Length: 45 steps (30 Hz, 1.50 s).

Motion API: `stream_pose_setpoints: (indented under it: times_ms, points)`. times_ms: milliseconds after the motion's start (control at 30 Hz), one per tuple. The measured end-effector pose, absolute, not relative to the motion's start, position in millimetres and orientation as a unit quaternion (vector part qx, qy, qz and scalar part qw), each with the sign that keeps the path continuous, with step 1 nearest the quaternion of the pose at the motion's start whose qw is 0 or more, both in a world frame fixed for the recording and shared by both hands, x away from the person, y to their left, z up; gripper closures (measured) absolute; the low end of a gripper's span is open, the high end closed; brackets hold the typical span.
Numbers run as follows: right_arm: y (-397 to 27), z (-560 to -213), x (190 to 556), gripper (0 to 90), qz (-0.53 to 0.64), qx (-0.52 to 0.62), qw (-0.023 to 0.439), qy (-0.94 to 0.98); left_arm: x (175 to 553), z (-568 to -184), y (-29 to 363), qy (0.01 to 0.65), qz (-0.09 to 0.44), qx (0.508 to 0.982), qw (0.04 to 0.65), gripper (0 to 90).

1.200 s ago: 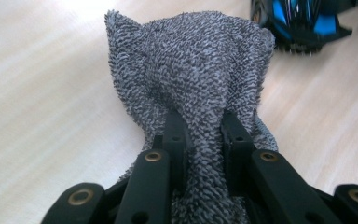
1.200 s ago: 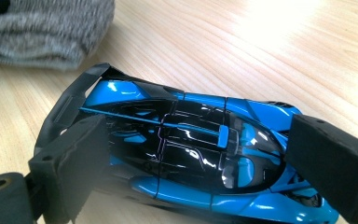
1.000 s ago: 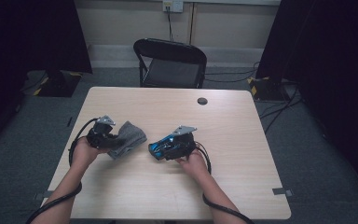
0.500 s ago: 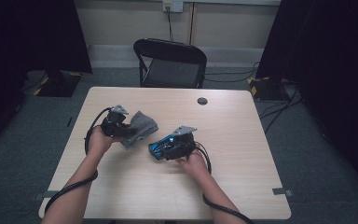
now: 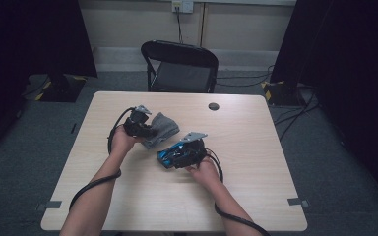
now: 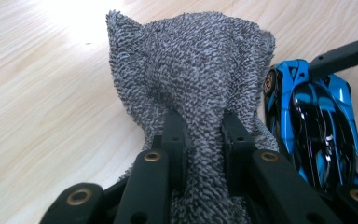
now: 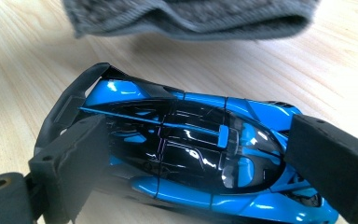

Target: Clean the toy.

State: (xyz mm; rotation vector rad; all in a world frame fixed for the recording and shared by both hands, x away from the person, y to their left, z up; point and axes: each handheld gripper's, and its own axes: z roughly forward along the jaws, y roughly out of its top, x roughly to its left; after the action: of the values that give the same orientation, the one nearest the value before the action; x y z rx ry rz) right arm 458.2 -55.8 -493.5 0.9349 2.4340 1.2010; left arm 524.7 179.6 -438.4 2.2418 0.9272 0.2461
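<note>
Left claw (image 6: 200,140) was clamped on a bunched grey cloth (image 6: 196,70), which hung just above the surface (image 5: 142,196) beside the blue toy car (image 5: 170,153). Right claw (image 7: 200,154) held that car endwise, jaws pressed on nose and tail, the car resting on the surface. Cloth judged soft, light and limp; a pinch on a gathered fold suits it. Car judged rigid, glossy, likely slippery, its rear wing (image 7: 74,93) fragile. Underside and wheels were hidden.
</note>
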Motion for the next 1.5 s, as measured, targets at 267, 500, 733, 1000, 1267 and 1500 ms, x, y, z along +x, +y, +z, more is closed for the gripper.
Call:
stream_pose_setpoints:
  times_ms: [267, 500, 733, 1000, 1267, 1500]
  points:
    - [-56, -493, 459, 5.9, 0.414, 0.320, 0.134, 0.841, 537, -446, 151, 0.341, 0.092, 0.874, 0.334, 75.0]
    - [-56, -494, 459, 5.9, 0.416, 0.320, 0.135, 0.841, 541, -455, 126, 0.331, 0.095, 0.882, 0.322, 74.5]
    - [-56, -493, 459, 5.9, 0.414, 0.319, 0.133, 0.842, 545, -467, 113, 0.336, 0.087, 0.888, 0.302, 74.3]
    - [-56, -493, 459, 5.9, 0.413, 0.319, 0.133, 0.842, 545, -474, 111, 0.325, 0.083, 0.895, 0.295, 74.5]
    - [-56, -493, 459, 5.9, 0.414, 0.319, 0.133, 0.842, 543, -474, 111, 0.310, 0.078, 0.902, 0.292, 75.0]
    - [-56, -493, 459, 5.9, 0.414, 0.319, 0.133, 0.842, 539, -472, 116, 0.299, 0.074, 0.907, 0.288, 75.2]
